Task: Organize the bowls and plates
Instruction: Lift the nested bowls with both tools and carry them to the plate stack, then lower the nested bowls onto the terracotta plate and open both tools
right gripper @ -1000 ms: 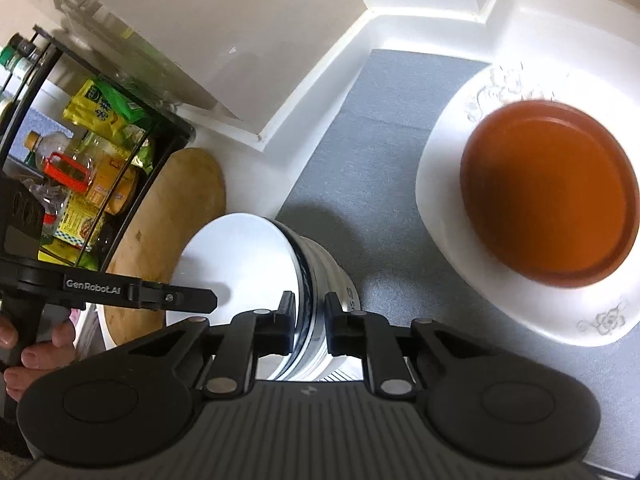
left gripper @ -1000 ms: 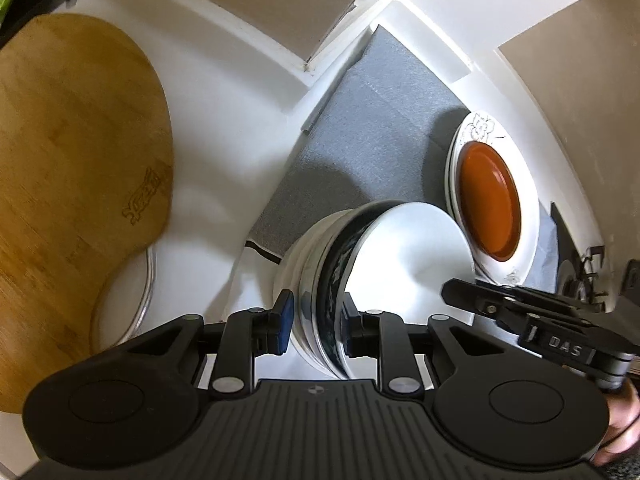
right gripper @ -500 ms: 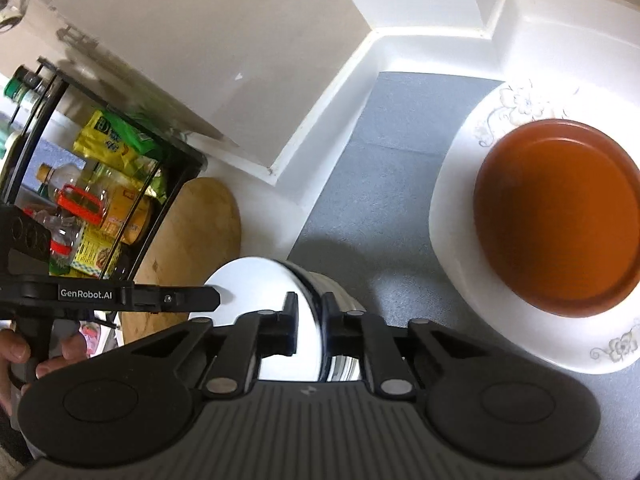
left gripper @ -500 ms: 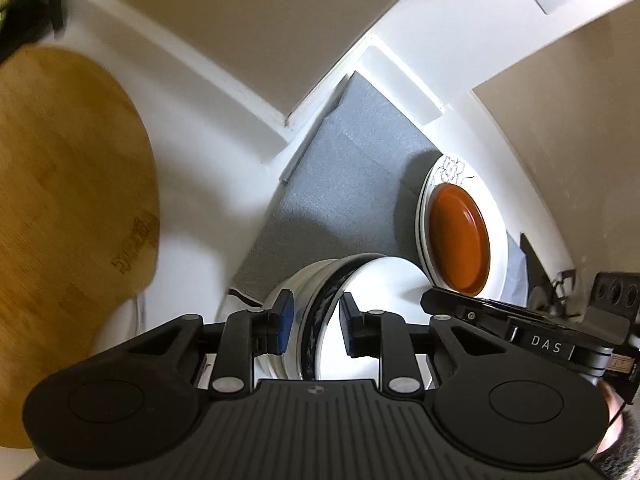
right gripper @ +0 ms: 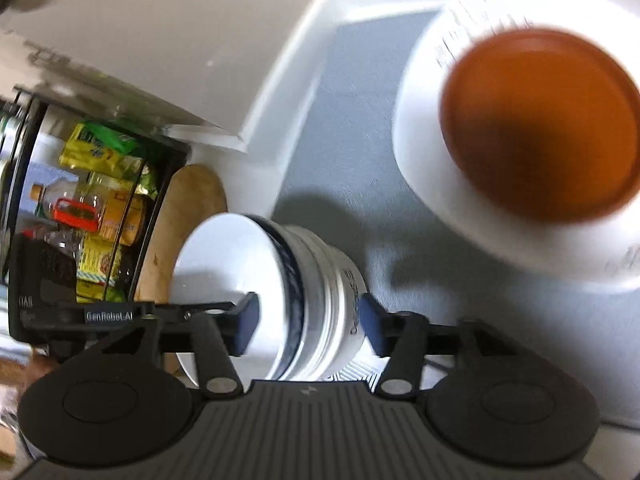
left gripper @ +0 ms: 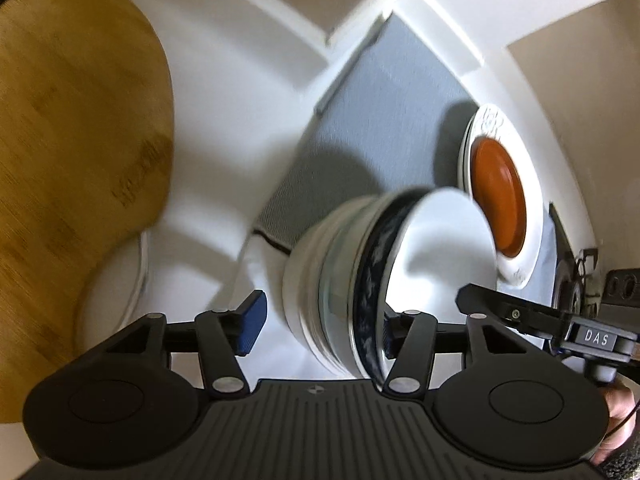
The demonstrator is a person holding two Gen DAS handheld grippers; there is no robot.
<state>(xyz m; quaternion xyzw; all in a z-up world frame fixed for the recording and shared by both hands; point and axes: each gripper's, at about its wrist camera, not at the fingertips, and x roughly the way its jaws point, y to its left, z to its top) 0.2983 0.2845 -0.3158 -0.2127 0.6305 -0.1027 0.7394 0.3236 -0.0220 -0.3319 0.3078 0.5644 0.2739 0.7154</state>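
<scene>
Stack of bowls (left gripper: 352, 280), white with a blue-patterned one near the top, stands at the near edge of the grey mat (left gripper: 384, 120) on the white table (left gripper: 240, 92). Left gripper (left gripper: 316, 320) and right gripper (right gripper: 308, 316) both have their jaws spread wide on either side of the stack, holding nothing. Orange plate (right gripper: 540, 120) rests on a white floral plate (right gripper: 424, 168) farther along the mat. Wooden board (left gripper: 76, 140) lies to the left.

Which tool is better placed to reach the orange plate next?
Probably the right. The orange plate lies close ahead of the open right tool; for the left tool, the bowl stack stands in the way.
</scene>
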